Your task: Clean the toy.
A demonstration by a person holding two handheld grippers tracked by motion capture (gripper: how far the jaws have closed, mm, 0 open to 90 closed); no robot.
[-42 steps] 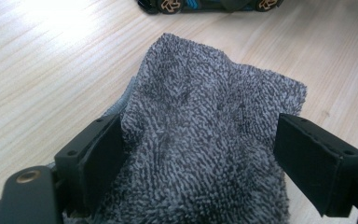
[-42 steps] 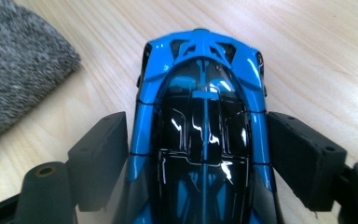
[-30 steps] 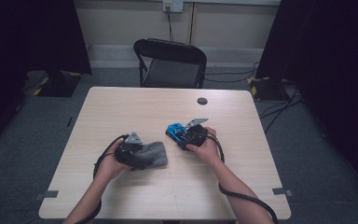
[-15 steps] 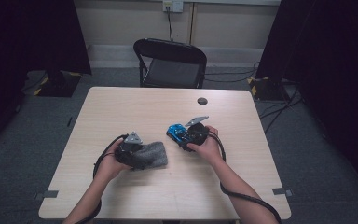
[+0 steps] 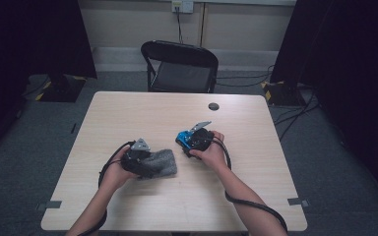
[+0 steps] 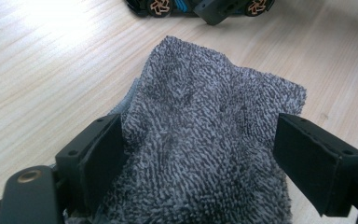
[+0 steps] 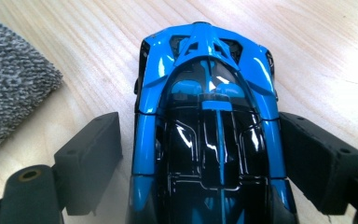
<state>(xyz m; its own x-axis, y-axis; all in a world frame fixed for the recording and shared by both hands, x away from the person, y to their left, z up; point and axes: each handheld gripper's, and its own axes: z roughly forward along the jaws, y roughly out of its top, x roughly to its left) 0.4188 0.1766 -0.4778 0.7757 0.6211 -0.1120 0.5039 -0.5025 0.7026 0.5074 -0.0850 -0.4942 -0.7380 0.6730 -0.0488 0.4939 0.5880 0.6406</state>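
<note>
Left gripper [image 5: 145, 158] low on worktop [image 5: 128, 113], fingers [image 6: 98, 154] spread around grey cloth [image 6: 205, 140], one finger touching the cloth's edge, the other just beside it (no firm pinch seen). Cloth lying bunched on the worktop's near-left part, close to the blue toy car [image 7: 209, 121]. Right gripper [image 5: 189, 142] near the worktop's middle, fingers [image 7: 91, 149] apart on both sides of the car, one side close to touching, small gap on the other. Car flat on its wheels, nose pointing away from the right gripper. Small dark disc [image 5: 213, 106] farther back.
</note>
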